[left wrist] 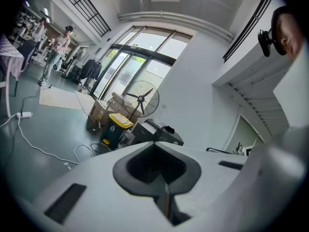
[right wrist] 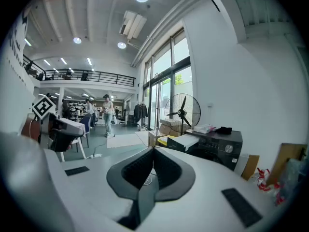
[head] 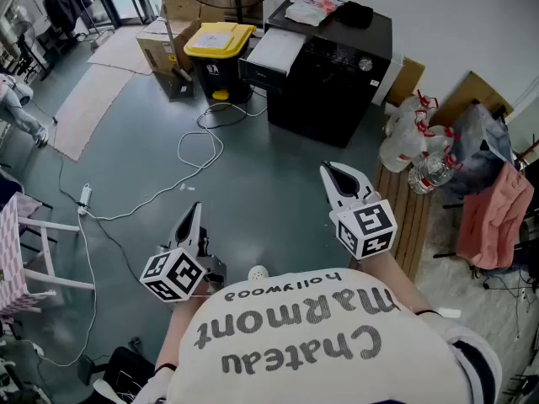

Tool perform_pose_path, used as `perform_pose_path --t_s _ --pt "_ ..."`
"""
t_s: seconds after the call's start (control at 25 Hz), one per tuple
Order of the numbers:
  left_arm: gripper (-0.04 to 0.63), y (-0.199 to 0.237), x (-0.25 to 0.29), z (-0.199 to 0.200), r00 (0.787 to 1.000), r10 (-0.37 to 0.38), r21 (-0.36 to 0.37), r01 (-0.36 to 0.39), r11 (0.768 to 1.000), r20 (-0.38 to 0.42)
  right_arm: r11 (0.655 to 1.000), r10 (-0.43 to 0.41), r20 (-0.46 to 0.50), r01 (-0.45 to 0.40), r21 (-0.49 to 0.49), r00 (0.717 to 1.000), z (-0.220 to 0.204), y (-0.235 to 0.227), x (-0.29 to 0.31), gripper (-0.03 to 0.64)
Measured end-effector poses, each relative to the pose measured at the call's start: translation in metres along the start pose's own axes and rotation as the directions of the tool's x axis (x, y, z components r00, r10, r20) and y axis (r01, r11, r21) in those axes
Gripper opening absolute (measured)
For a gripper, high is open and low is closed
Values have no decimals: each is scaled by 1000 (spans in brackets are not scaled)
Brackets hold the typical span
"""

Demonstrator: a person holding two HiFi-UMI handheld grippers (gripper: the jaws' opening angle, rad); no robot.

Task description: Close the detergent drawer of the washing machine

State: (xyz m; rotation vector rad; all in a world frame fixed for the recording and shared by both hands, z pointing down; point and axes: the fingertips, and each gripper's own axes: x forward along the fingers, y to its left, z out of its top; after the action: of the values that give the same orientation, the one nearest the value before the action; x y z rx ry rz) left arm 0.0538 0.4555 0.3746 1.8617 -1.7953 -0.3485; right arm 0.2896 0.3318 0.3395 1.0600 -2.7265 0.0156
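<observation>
The washing machine stands on the floor by the far wall, well ahead of both grippers. Its detergent drawer juts out open, with its long axis running toward the yellow-lidded bin. The left gripper and the right gripper each have jaws pressed together, empty (the fan shows whole only in the gripper views).

Black washing machine, yellow-lidded bin
Black-and-white square markers on left tool, right tool; teal-grey floor.
</observation>
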Motion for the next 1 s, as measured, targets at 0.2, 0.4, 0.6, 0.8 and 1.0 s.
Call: perform_pose_path --t_s 0.2,0.4,0.6,0.8,1.0 --pt "8 12 -4 7 1000 -1 -5 1 1000 -3 996 -2 -8 3 92 1000 -2 4 7 29" --pt "8 27 0 25 1000 -21 6 21 1000 -1 994 -35 -6 36 99 999 4 10 19 29" --pt "8 45 5 40 998 -54 28 54 998 -15 990 -37 54 29 139 998 12 27 34 29" --pt "8 75 11 39 998 -45 24 46 999 -41 977 -27 44 17 215 999 -5 45 54 30" --pt "8 103 23 31 995 -25 -7 24 1000 -92 960 -32 -42 42 277 999 -26 48 79 29"
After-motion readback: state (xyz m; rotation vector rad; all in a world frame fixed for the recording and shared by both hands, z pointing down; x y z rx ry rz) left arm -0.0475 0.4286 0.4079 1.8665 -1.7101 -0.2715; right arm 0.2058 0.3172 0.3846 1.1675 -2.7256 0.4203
